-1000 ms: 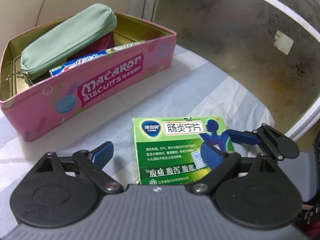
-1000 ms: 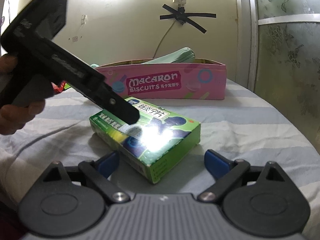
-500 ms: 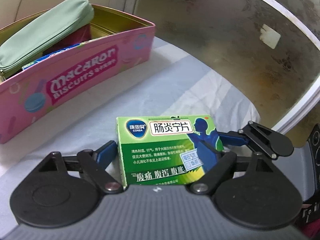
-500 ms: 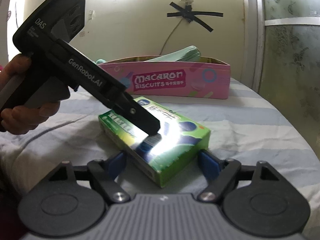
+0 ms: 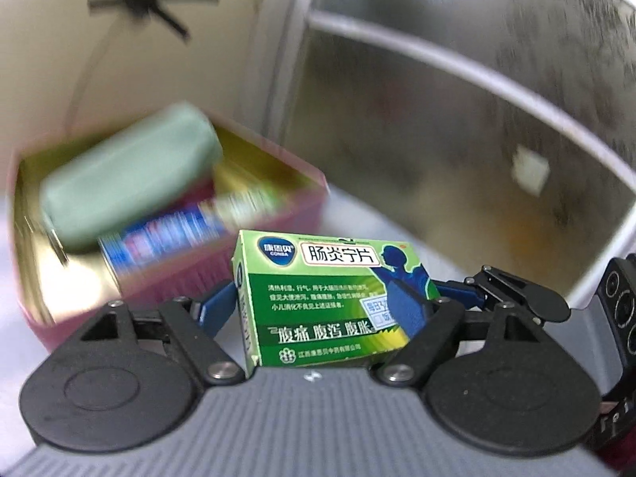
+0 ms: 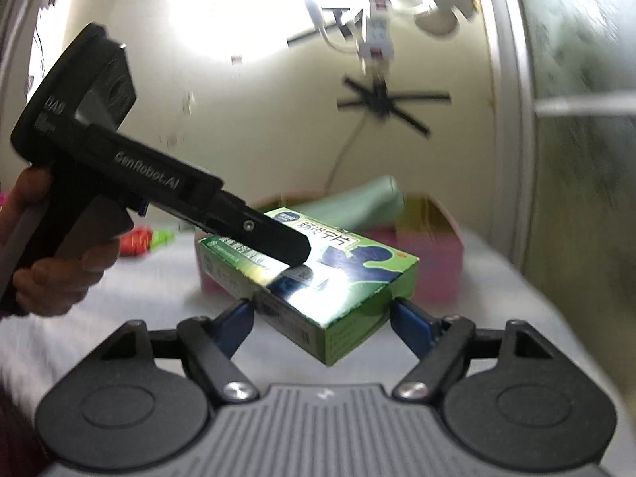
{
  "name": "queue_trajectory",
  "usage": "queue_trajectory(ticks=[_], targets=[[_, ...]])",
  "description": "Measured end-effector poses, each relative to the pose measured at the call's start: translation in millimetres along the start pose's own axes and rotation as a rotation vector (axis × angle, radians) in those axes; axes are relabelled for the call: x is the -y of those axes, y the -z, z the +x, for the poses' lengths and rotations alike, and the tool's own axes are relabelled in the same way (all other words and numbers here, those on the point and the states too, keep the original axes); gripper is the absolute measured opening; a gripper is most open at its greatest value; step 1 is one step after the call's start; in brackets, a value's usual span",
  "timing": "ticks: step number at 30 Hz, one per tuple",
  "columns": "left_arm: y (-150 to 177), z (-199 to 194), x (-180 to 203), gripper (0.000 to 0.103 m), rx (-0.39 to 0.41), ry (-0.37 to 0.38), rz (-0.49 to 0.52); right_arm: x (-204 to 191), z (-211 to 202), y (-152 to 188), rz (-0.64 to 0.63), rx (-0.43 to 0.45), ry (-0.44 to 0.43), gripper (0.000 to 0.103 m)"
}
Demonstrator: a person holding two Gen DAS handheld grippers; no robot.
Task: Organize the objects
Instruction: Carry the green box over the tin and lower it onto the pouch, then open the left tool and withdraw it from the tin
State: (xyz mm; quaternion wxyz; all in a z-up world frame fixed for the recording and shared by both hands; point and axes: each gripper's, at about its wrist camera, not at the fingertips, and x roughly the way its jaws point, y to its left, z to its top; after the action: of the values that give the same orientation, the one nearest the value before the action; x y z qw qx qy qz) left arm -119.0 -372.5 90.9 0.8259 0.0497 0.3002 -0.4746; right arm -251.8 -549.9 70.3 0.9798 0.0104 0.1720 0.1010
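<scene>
A green medicine box (image 5: 330, 298) is held between the blue pads of both grippers and lifted off the striped cloth. My left gripper (image 5: 314, 310) is shut on its two sides. My right gripper (image 6: 322, 318) is shut on the same box (image 6: 349, 274) from the other end. The left gripper's black body (image 6: 167, 194) crosses the right wrist view above the box. The pink biscuit tin (image 5: 167, 278) stands just behind the box, open, with a green pouch (image 5: 131, 183) and a blue packet (image 5: 167, 234) inside.
A frosted glass door (image 5: 457, 127) with a pale frame stands to the right of the tin. A cream wall with taped cable and a power strip (image 6: 377, 39) is behind. Small red and green items (image 6: 143, 238) lie on the cloth at far left.
Both grippers closed on the green box and lifted it off the cloth toward the pink tin. Both views have tilted upward and are blurred by motion.
</scene>
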Motion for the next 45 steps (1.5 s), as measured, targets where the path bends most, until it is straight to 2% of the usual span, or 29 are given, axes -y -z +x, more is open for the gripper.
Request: queue_trajectory(ticks=[3,7,13,19,23,25,26,28,35,45], targets=[[-27.8,-4.3,-16.0,0.084,0.065,-0.07,0.013,11.8,31.5,-34.9,-0.034,0.02,-0.032,0.078],[-52.5,9.7,-51.1,0.084,0.073,-0.172,-0.028,21.4,91.7,-63.9,-0.085,-0.016,-0.072,0.078],[-72.4,39.7,-99.6,0.084,0.05,-0.287,-0.087,31.8,177.5,-93.5,-0.074,-0.167,-0.129,0.078],[-80.8,66.0,-127.6,0.085,0.038,-0.349,-0.111,34.1,238.2,-108.8,-0.081,-0.314,-0.138,0.078],[-84.6,94.8,-148.4,0.094,-0.002,-0.386,-0.09,43.4,282.4,-116.3,-0.031,-0.446,-0.158,0.08],[-84.0,106.5,-156.6,0.094,-0.014,-0.44,-0.109,47.8,297.9,-121.5,-0.011,-0.471,-0.132,0.082],[-84.1,108.0,-162.0,0.095,-0.022,-0.444,-0.139,48.3,302.6,-123.1,-0.018,-0.478,-0.122,0.082],[-83.4,105.4,-168.1,0.095,-0.021,-0.427,-0.179,50.7,304.8,-124.6,-0.011,-0.467,-0.12,0.083],[-71.0,83.4,-149.4,0.095,-0.013,-0.464,-0.128,51.3,275.2,-114.4,0.006,-0.41,-0.115,0.083],[-40.4,28.4,-100.0,0.095,0.015,-0.47,-0.122,29.8,211.1,-105.5,0.015,-0.357,-0.116,0.083]])
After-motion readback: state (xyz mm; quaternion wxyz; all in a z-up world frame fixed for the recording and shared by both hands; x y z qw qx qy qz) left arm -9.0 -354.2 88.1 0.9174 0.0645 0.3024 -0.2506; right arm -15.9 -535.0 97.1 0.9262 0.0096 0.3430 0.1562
